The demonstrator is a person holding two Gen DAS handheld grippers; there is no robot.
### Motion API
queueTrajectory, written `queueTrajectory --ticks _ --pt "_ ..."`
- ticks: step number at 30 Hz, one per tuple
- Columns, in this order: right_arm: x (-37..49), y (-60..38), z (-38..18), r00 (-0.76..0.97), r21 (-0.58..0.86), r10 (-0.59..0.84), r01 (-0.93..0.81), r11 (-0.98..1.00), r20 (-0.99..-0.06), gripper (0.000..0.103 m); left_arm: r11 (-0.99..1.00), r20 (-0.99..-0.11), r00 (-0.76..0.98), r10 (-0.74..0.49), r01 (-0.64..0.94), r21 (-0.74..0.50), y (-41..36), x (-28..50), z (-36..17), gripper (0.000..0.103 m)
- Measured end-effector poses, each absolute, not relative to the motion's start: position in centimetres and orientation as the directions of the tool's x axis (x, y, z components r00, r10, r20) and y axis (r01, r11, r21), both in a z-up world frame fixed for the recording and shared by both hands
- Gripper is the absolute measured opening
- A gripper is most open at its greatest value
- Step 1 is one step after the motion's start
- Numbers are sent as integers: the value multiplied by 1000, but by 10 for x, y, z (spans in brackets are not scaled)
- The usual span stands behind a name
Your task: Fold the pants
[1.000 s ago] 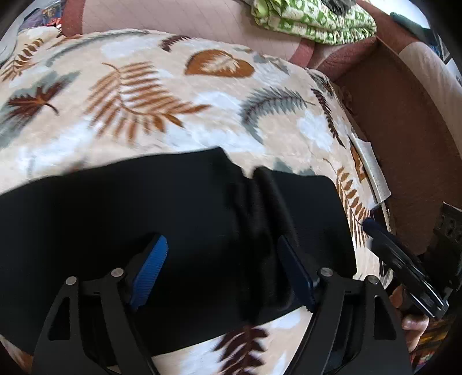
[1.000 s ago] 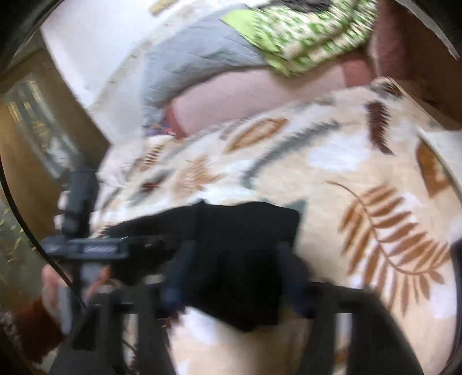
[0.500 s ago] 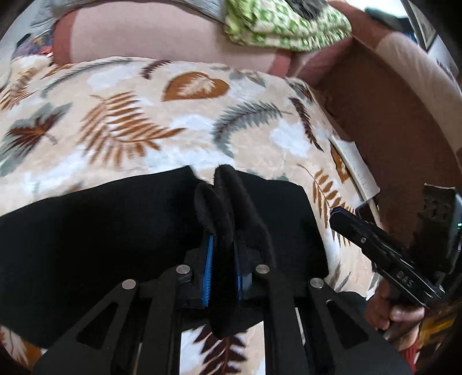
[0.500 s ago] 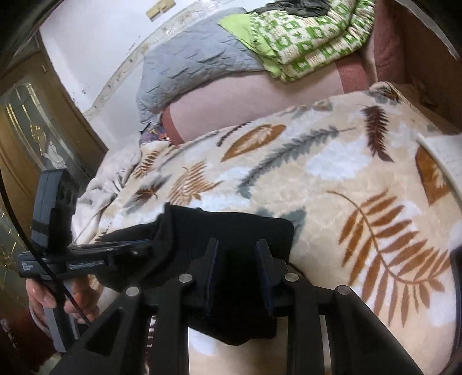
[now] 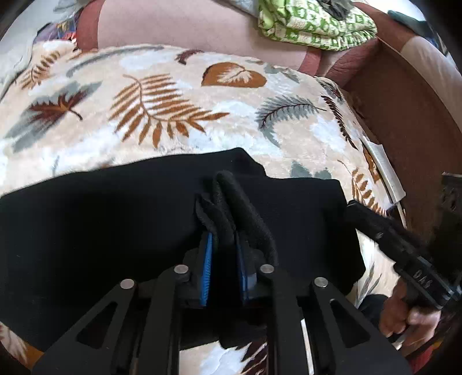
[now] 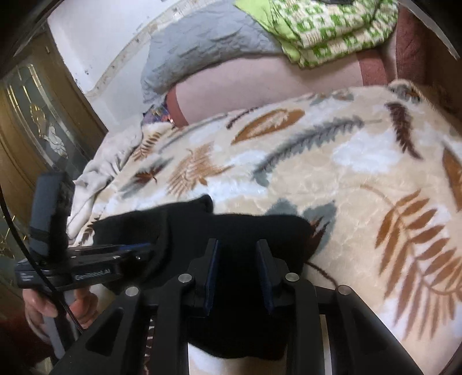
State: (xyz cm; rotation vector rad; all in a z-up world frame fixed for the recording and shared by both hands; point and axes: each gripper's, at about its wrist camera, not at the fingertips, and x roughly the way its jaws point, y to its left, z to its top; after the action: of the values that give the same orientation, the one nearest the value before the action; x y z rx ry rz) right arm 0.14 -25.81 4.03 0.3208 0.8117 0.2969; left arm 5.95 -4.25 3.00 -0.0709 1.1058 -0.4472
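Black pants point(image 5: 95, 225) lie flat across the near edge of a bed covered by a cream blanket with leaf prints point(image 5: 161, 109). My left gripper point(image 5: 223, 248) is shut on a raised ridge of the pants' fabric near their right end. The other gripper's body point(image 5: 404, 259) shows at the right edge of this view. In the right wrist view my right gripper point(image 6: 238, 259) is shut on the pants' point(image 6: 260, 230) near edge, with black fabric filling the gap between its fingers. The left gripper point(image 6: 86, 268) shows at the left there, pinching the same cloth.
A folded green and white quilt point(image 5: 314, 23) lies on a pink pillow point(image 5: 179, 28) at the head of the bed. A grey pillow point(image 6: 202, 49) sits beside it. A brown wooden bed frame point(image 5: 404, 115) runs along the right. A wooden cabinet point(image 6: 34, 121) stands at the left.
Both grippers went from wide open over the pants to shut on a bunch of black fabric. The pinched cloth now stands up in a ridge.
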Motion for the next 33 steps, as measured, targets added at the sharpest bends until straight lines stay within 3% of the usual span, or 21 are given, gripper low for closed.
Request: queueTrajectory --ticks 2,6,9,14,18,26,33 --pt "-5 -255 49 658 381 379 -148 913 -651 37 908 -841 381 -384 319 -271 -39 55 35 17" --pt "-18 -240 45 632 409 430 -190 893 -645 37 923 -840 415 -349 307 -232 -31 50 38 20" --pt "-16 -222 21 581 399 438 -202 894 -686 39 937 -843 435 -317 283 -207 -26 46 38 41" --pt "-18 -213 28 587 376 430 -220 900 -686 41 949 -828 484 -282 270 -165 -18 36 47 63" --pt "-21 -205 45 612 360 431 -244 901 -663 47 955 -816 514 -264 261 -144 -11 29 55 67" --pt "-4 -173 21 558 360 443 -259 896 -702 48 970 -809 549 -211 223 -102 5 18 56 71" --pt "-5 -165 40 576 350 456 -292 890 -679 48 976 -802 566 -190 196 -93 17 14 58 71"
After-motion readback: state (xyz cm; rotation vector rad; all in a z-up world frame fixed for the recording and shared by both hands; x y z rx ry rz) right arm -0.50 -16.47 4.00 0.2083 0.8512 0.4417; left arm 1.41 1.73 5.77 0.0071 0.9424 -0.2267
